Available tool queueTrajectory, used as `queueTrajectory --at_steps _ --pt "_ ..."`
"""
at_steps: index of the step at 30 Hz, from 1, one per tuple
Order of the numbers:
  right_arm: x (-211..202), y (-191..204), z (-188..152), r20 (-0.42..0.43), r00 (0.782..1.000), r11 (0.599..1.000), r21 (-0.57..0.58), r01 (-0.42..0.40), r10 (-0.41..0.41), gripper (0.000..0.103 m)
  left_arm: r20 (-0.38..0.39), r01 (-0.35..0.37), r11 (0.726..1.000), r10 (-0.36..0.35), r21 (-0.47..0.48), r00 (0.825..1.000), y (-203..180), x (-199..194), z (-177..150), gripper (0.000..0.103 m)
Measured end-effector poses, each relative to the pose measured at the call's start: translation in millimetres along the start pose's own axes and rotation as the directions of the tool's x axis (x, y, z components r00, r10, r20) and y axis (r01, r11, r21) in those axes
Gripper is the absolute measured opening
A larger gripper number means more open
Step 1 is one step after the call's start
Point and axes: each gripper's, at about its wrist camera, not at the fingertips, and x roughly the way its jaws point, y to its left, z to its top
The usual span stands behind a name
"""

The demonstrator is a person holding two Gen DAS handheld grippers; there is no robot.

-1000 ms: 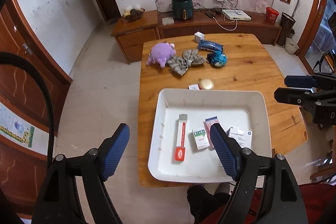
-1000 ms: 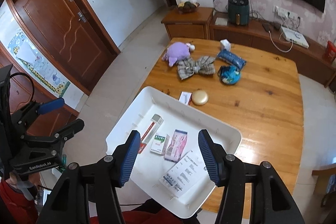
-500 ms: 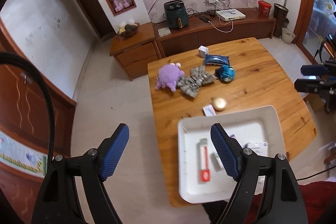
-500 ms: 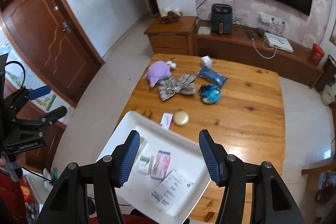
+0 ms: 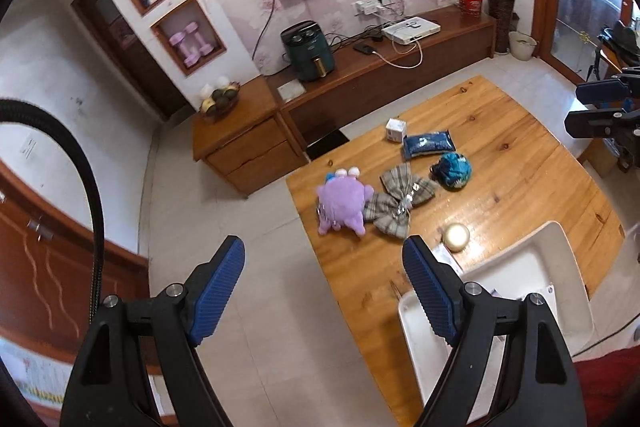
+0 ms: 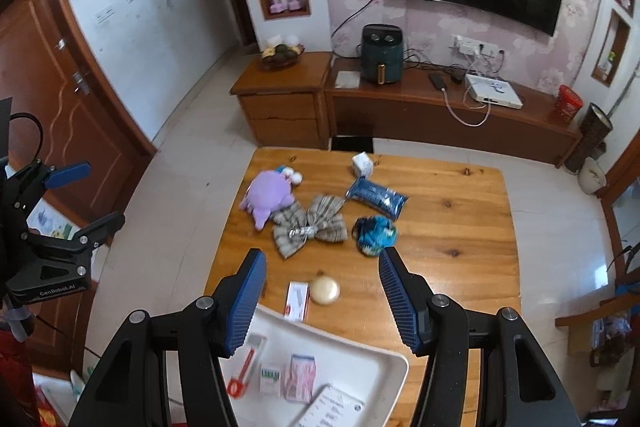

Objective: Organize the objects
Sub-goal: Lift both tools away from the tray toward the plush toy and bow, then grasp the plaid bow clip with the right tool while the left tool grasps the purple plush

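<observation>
Left gripper [image 5: 322, 289] and right gripper [image 6: 322, 299] are hovering wide open, holding nothing; white tray [image 6: 372, 357] is sitting at the table's [image 6: 460, 227] near edge, purple plush [image 6: 268, 197] lying farther back

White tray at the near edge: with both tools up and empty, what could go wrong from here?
1. The white tray appears to overhang the near edge of the table; a push while loading could tip it.
2. The small red-and-white box lies against the tray rim, beside the round gold case; grabbing one may nudge the other.
3. The plaid bow touches the purple plush, so lifting either might drag both.
</observation>
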Motion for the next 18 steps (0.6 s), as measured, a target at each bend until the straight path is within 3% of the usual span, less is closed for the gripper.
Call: queueTrajectory --at_steps 6,13,15,18 --pt "16 2 35 0.021 1.000 0.998 0.056 0.020 -0.021 0.059 0.009 0.072 0.997 -0.072 -0.030 0.997 21 41 33 0.084" --pt "57 1 62 0.009 1.000 0.993 0.117 0.021 -0.022 0.060 -0.016 0.186 0.975 -0.189 -0.119 0.982 37 101 60 0.084" --pt "76 -2 67 -0.007 1.000 0.989 0.147 0.016 -0.015 0.060 -0.034 0.210 0.968 -0.216 -0.140 0.976 37 120 63 0.092" --pt "104 -7 72 -0.035 0.999 0.983 0.183 0.004 0.002 0.060 -0.068 0.242 0.952 -0.259 -0.188 0.964 38 153 67 0.095"
